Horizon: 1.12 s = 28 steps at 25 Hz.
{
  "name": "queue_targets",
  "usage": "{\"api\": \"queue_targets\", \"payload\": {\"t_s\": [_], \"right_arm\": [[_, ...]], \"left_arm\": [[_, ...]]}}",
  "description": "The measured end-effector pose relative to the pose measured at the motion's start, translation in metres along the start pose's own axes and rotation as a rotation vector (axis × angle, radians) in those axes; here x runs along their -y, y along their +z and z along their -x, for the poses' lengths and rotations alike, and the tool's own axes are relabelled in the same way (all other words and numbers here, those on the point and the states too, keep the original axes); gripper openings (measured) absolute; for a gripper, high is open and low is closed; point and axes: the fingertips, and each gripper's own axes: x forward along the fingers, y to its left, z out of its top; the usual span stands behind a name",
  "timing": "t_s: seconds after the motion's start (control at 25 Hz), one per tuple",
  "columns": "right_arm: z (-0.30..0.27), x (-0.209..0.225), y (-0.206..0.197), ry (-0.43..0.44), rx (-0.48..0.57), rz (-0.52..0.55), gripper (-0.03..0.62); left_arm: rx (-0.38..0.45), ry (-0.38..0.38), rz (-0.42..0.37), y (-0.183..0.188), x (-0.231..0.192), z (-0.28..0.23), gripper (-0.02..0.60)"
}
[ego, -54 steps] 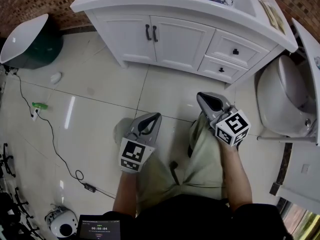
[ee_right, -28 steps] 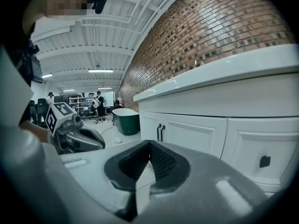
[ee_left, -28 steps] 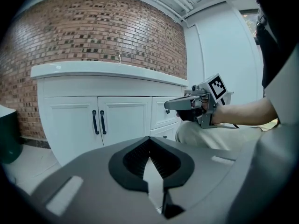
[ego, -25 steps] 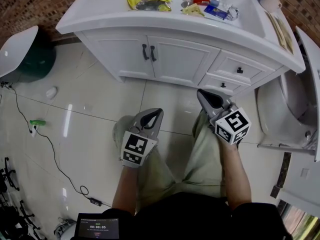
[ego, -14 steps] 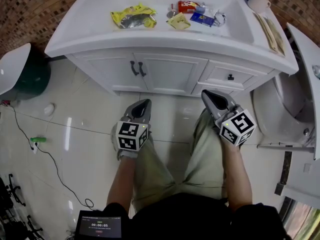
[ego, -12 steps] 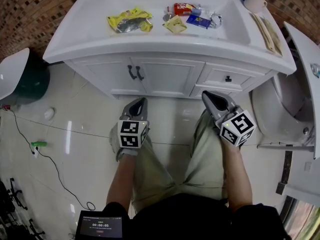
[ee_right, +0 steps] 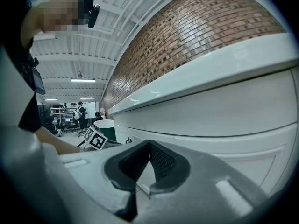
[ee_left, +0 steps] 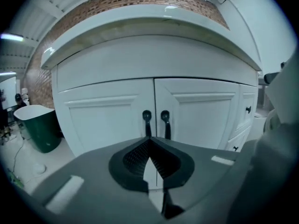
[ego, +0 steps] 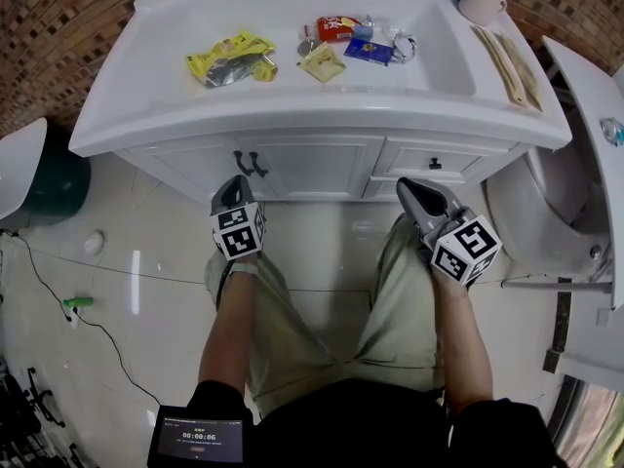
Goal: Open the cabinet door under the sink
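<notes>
Seen from above, a white cabinet [ego: 302, 162] sits under a wide sink [ego: 136, 96]. A person faces it with a gripper in each hand. At far left a green bin [ego: 44, 169] stands on the tiled floor.

The left gripper [ego: 232, 185] is raised close in front of the double doors, its jaws pressed together with nothing between them. In the left gripper view, the left handle [ee_left: 147, 120] and right handle [ee_left: 165, 122] are two dark upright pulls. They stand side by side at the seam where the doors meet, just above and beyond the closed tips, near but not touching. The tips sit almost under the left handle.

Further right, the right gripper [ego: 409, 191] is held over the person's knee, in front of the drawers [ego: 434, 161]. It is also closed and empty, and well apart from both handles.

Both doors are shut, so the task looks to be at the reach. To do it well, the left jaws likely need to spread before they arrive and slip one to each side of a single pull, not both. They would then close firmly and draw back along the door's swing rather than straight out, so the grip does not slide off
</notes>
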Motion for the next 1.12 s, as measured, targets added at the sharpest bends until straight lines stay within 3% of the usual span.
{"api": "queue_targets", "payload": {"t_s": [0.2, 0.52, 0.64, 1.0, 1.12], "right_arm": [[-0.007, 0.000, 0.001, -0.001, -0.012, 0.003, -0.008], [-0.006, 0.003, -0.002, -0.008, -0.013, 0.010, -0.008], [-0.006, 0.003, 0.000, -0.013, -0.016, 0.015, -0.008], [-0.005, 0.007, 0.000, -0.015, -0.007, 0.007, -0.008], [-0.007, 0.008, -0.001, -0.013, -0.010, 0.008, -0.008]], "left_arm": [[-0.004, 0.036, 0.075, 0.004, -0.023, -0.018, 0.015], [0.026, -0.044, 0.082, 0.008, -0.009, -0.019, 0.017], [0.041, -0.067, 0.119, 0.009, -0.009, -0.021, 0.018], [0.050, -0.090, 0.173, 0.011, -0.014, -0.020, 0.063], [0.069, -0.124, 0.154, 0.015, -0.008, -0.017, 0.129]]}}
